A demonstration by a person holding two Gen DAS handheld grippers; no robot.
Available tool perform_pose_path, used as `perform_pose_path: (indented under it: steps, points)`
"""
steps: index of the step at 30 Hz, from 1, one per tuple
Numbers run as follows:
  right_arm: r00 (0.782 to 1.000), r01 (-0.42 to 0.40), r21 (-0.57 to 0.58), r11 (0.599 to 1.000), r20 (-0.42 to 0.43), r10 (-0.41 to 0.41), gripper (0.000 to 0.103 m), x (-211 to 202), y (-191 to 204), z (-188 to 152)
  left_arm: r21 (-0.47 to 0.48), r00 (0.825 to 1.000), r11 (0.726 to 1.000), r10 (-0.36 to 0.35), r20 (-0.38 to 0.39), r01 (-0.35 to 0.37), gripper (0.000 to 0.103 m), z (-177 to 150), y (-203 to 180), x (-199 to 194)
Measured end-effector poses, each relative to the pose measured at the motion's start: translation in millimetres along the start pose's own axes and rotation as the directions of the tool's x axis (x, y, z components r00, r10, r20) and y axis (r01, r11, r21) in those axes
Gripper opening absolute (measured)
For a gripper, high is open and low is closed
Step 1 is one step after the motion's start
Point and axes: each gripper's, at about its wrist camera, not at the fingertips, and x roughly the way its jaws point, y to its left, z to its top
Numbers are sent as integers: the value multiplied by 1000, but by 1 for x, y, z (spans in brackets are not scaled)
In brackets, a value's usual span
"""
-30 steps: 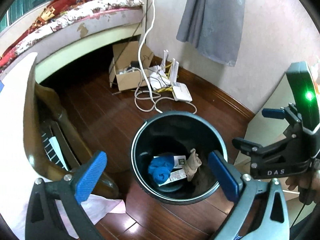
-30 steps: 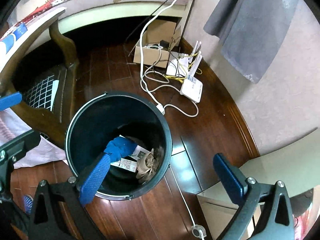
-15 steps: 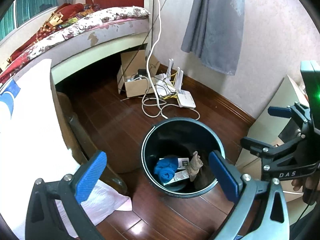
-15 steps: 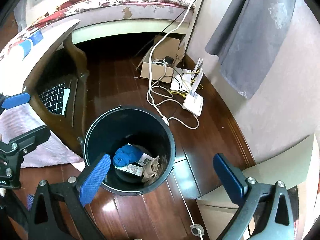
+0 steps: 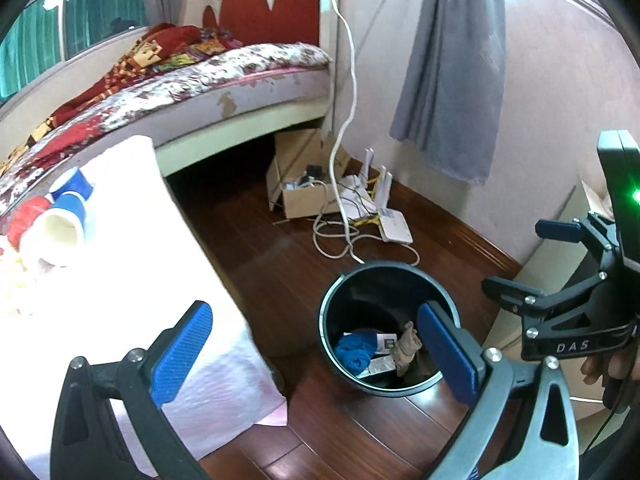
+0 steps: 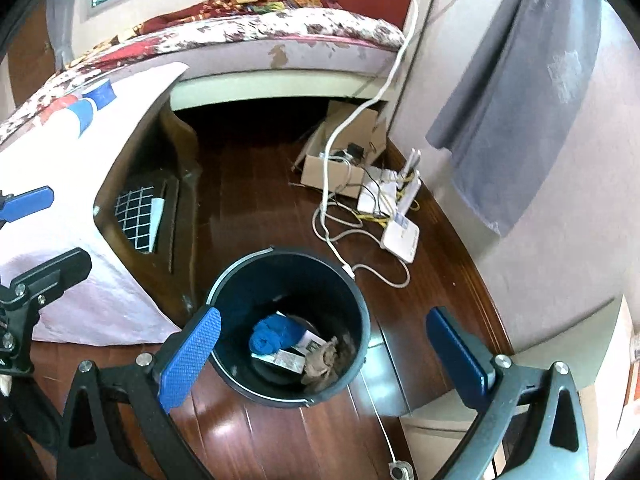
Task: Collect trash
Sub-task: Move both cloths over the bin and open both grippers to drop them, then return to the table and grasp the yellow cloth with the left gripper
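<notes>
Left wrist view
Left gripper (image 5: 316, 350): lower part of the frame, blue pads spread wide apart, nothing between them.
Trash bin (image 5: 326, 312): dark round bin on the wooden floor (image 5: 280, 264), lower centre-right, partly behind the right-hand pad.
Bin contents: a blue cloth (image 5: 354, 350), a printed paper wrapper (image 5: 386, 342) and a crumpled brown scrap (image 5: 408, 346) lie together at the bottom.
Table (image 5: 132, 248): left of the frame, under a white cloth; blue paper cups (image 5: 66, 216) lie on their sides at the far left, with something red beside them, possibly another cup.
Right gripper (image 5: 532, 256): right edge, seen side-on, fingers parted.

Right wrist view
Right gripper (image 6: 322, 358): bottom of the frame, pads held wide, empty.
Trash bin (image 6: 360, 304): centre-bottom, between the two pads, just beside the table's (image 6: 80, 152) dark wooden leg.
Bin contents: blue cloth (image 6: 272, 334), paper wrapper (image 6: 290, 358), brown scrap (image 6: 320, 362).
Router (image 6: 400, 234): white, with tangled cables, on the floor at upper right of the bin, near a cardboard box (image 6: 340, 168).
</notes>
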Motion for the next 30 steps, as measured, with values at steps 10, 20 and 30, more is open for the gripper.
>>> perform_pose_path:
  steps: [10,20,30]
  points:
    - [998,-50,-69,996,35,53,103,-11,43,29,-60,996,996,71,47,-68,102,-4,46,-24]
    - [980,-176,-155,972,69,189,103,-13,129,79,-187,974,960,222,55,-208,102,-27,131,-46]
    - [936,-316,-210,925,87,340,103,-6,224,108,-320,948,906,312,58,-278,102,-56,225,-81]
